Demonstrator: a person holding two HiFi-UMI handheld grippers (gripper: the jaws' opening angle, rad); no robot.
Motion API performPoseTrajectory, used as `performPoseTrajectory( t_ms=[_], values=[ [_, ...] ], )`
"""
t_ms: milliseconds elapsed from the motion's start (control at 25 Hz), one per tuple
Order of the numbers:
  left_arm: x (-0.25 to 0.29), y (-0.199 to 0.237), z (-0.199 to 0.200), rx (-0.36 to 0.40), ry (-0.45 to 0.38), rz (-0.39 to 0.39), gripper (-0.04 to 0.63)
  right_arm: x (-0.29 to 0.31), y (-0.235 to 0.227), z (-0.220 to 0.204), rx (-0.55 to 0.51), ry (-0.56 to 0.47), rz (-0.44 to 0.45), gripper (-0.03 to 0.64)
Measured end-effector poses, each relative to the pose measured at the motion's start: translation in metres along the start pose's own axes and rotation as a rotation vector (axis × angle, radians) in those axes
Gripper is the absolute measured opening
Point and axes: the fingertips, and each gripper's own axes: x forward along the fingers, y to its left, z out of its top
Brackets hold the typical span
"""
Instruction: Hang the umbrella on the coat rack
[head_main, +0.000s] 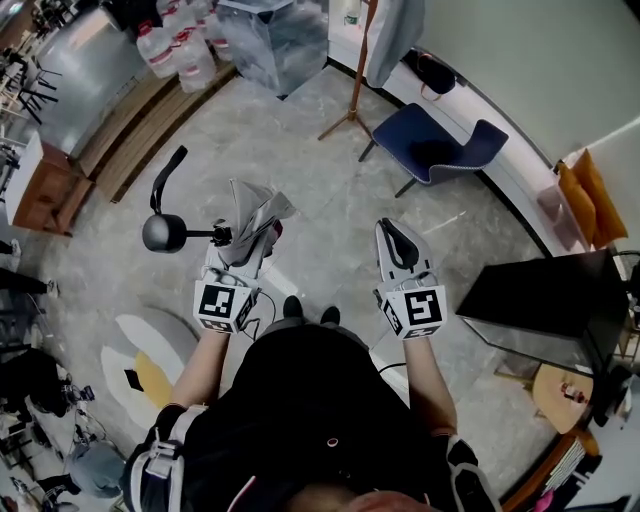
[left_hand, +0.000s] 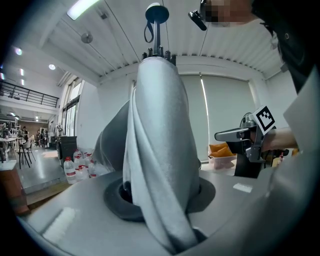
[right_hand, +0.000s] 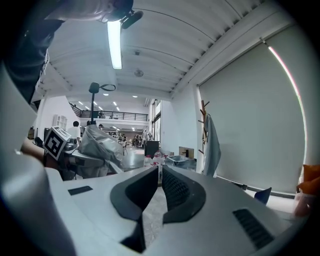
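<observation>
A folded grey umbrella (head_main: 257, 214) sticks out from my left gripper (head_main: 243, 246), which is shut on its fabric. Its black knob handle (head_main: 164, 232) with a wrist strap points left in the head view. In the left gripper view the umbrella (left_hand: 160, 125) rises between the jaws, the handle (left_hand: 156, 12) at the top. My right gripper (head_main: 399, 243) is shut and holds nothing. The wooden coat rack (head_main: 355, 70) stands ahead by the wall with a grey garment (head_main: 393, 35) on it. The right gripper view shows the rack (right_hand: 204, 122) right of its closed jaws (right_hand: 159, 170).
A blue chair (head_main: 432, 145) stands just right of the rack's foot. Water bottles (head_main: 182, 52) and a clear plastic bin (head_main: 275, 42) sit at the far left. A black table (head_main: 545, 300) is close on my right. A round rug (head_main: 150, 360) lies at the lower left.
</observation>
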Motion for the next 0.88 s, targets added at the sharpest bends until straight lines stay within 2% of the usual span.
performPoseTrajectory(
  t_ms=[240, 560, 880],
  values=[
    [0.012, -0.003, -0.002, -0.014, 0.012, 0.010, 0.133, -0.001, -0.014, 0.000, -0.008, -0.004, 0.027, 0.029],
    [0.032, 0.011, 0.006, 0.013, 0.015, 0.002, 0.133, 0.007, -0.022, -0.001, -0.034, 0.005, 0.043, 0.002],
    [0.070, 0.050, 0.012, 0.037, 0.006, -0.044, 0.133, 0.048, -0.030, -0.002, -0.045, 0.015, 0.020, 0.000]
  ],
)
